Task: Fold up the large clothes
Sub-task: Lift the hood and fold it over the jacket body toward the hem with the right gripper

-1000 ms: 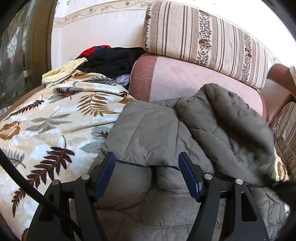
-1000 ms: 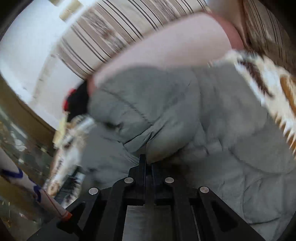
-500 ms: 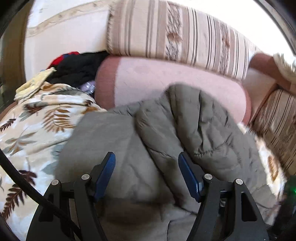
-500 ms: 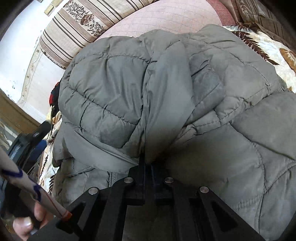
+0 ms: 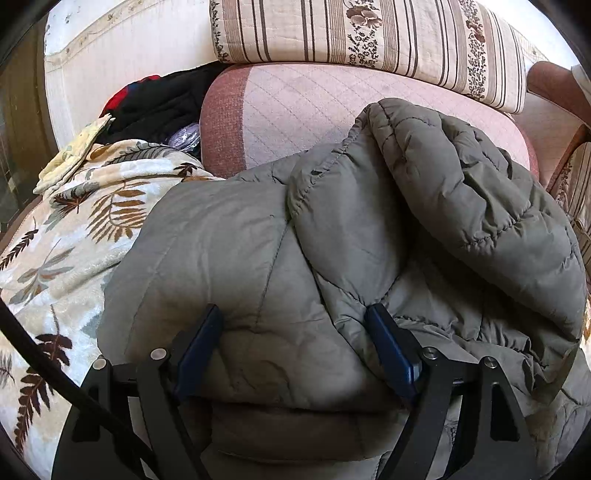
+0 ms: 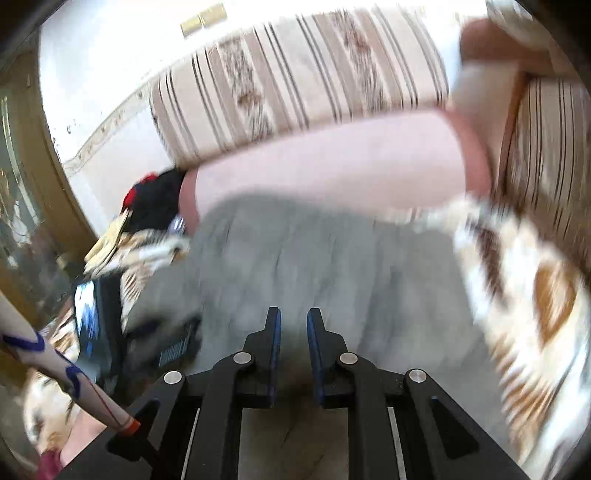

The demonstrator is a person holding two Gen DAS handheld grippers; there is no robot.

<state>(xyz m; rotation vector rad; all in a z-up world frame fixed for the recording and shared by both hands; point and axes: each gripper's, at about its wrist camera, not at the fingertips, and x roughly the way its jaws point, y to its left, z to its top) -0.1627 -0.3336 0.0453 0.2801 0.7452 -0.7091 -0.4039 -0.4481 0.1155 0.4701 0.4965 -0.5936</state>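
A grey-green quilted puffer jacket lies folded over on the sofa, with one part doubled back on top at the right. My left gripper is open, its blue pads pressed down on the jacket's near fold on either side. In the blurred right wrist view the jacket lies ahead. My right gripper is slightly open with a narrow gap between the pads and holds nothing.
A leaf-print blanket covers the sofa at the left and shows at the right in the right wrist view. A pink seat cushion and striped back cushion lie behind. Dark clothes are piled at the back left.
My right gripper has let go of the jacket fold, opened slightly and pulled back fast. My left gripper has pushed forward onto the jacket, still open.
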